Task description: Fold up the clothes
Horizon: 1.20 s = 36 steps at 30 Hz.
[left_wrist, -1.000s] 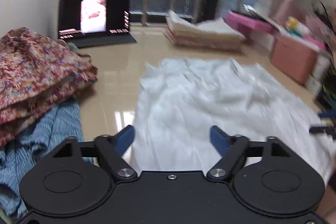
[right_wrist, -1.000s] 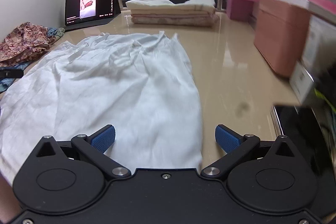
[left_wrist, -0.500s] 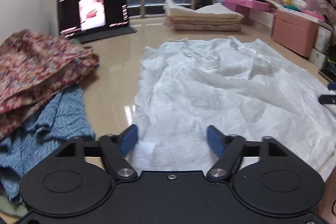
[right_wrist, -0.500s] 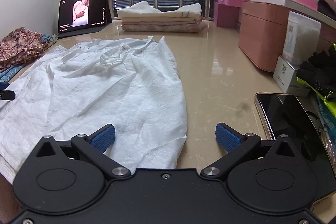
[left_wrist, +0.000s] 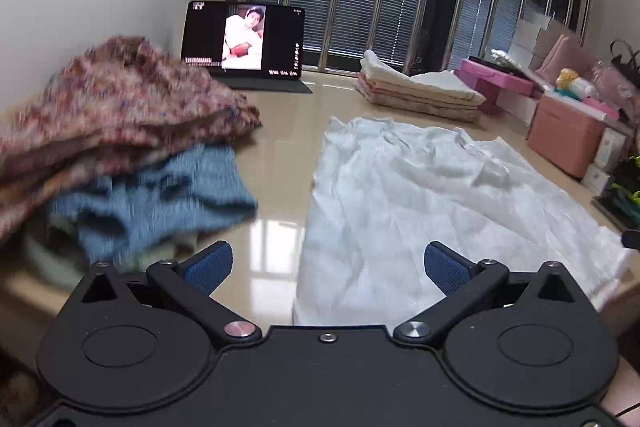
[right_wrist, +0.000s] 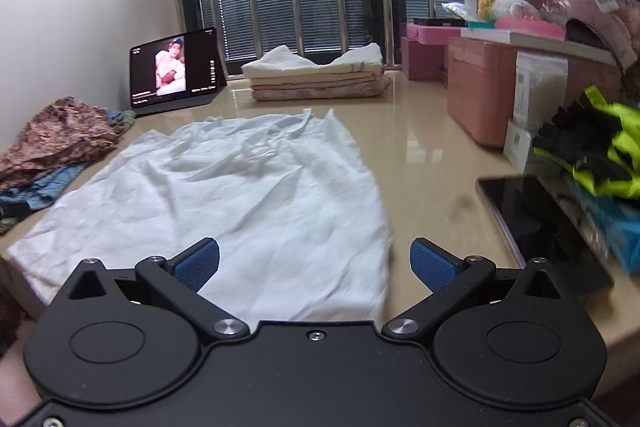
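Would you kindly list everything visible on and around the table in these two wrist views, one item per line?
white garment: one, white, spread flat mid-table
folded stack: one pile, cream and pink, far end by the window
tablet: one, black, screen lit, propped far left
floral cloth: one heap, red-brown, left side
blue cloth: one, blue, under the floral heap
pink box: one, salmon pink, right side
phone: one, black, lying flat at right edge
gloves: black and neon yellow, count unclear, right edge
table: one, glossy beige
left gripper: one, black with blue pads, open
right gripper: one, black with blue pads, open
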Available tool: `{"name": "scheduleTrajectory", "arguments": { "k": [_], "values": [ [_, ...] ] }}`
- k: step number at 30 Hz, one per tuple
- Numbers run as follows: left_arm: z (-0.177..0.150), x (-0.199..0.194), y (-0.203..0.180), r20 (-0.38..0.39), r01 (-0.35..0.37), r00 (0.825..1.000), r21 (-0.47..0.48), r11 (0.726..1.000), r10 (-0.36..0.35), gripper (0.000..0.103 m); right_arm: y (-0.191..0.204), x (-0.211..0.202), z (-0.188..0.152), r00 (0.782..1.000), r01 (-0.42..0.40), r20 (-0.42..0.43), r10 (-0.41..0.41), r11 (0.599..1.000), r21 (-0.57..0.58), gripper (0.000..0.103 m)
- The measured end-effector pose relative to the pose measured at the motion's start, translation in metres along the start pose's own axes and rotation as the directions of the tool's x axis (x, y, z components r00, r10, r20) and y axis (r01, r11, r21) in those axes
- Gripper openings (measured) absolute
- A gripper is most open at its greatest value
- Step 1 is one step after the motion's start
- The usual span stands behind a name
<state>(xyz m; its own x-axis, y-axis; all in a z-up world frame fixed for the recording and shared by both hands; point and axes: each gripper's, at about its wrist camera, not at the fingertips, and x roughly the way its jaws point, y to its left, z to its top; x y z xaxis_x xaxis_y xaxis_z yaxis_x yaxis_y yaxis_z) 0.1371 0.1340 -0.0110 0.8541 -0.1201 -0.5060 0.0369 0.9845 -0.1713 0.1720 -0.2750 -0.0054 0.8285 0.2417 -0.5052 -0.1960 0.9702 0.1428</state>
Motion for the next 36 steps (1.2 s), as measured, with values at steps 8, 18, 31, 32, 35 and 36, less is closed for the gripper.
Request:
{"name": "scheduleTrajectory", "arguments": {
  "k": [8,18,31,32,35,36],
  "values": [
    [-0.009,0.000,0.004,-0.006,0.021,1.000,-0.027,0.999,-0.021,0.103,0.024,-0.006,-0.003,0.999,-0.018,-0.035,0.017,1.000,-0.016,0.103],
    [-0.012,0.004,0.010,-0.028,-0.011,1.000,-0.018,1.000,0.010,0.103,0.046,-0.001,0.005,0.999,-0.008,-0.049,0.005,0.998,-0.058,0.103],
    [-0.007,0.009,0.004,-0.056,-0.062,0.996,0.025,0.998,0.063,0.079,0.099,0.018,0.056,0.993,-0.100,-0.075,0.089,0.983,-0.155,0.103],
    [-0.007,0.009,0.003,-0.058,-0.067,0.996,0.032,0.997,0.069,0.078,0.104,0.021,0.065,0.992,-0.114,-0.075,0.103,0.980,-0.161,0.103],
    [-0.007,0.010,0.000,-0.065,-0.078,0.995,0.054,0.996,0.081,0.077,0.121,0.032,0.095,0.986,-0.159,-0.084,0.146,0.971,-0.178,0.103],
    [-0.007,0.011,-0.001,-0.067,-0.086,0.994,0.066,0.994,0.091,0.074,0.127,0.036,0.106,0.984,-0.170,-0.092,0.155,0.968,-0.183,0.103]
  ]
}}
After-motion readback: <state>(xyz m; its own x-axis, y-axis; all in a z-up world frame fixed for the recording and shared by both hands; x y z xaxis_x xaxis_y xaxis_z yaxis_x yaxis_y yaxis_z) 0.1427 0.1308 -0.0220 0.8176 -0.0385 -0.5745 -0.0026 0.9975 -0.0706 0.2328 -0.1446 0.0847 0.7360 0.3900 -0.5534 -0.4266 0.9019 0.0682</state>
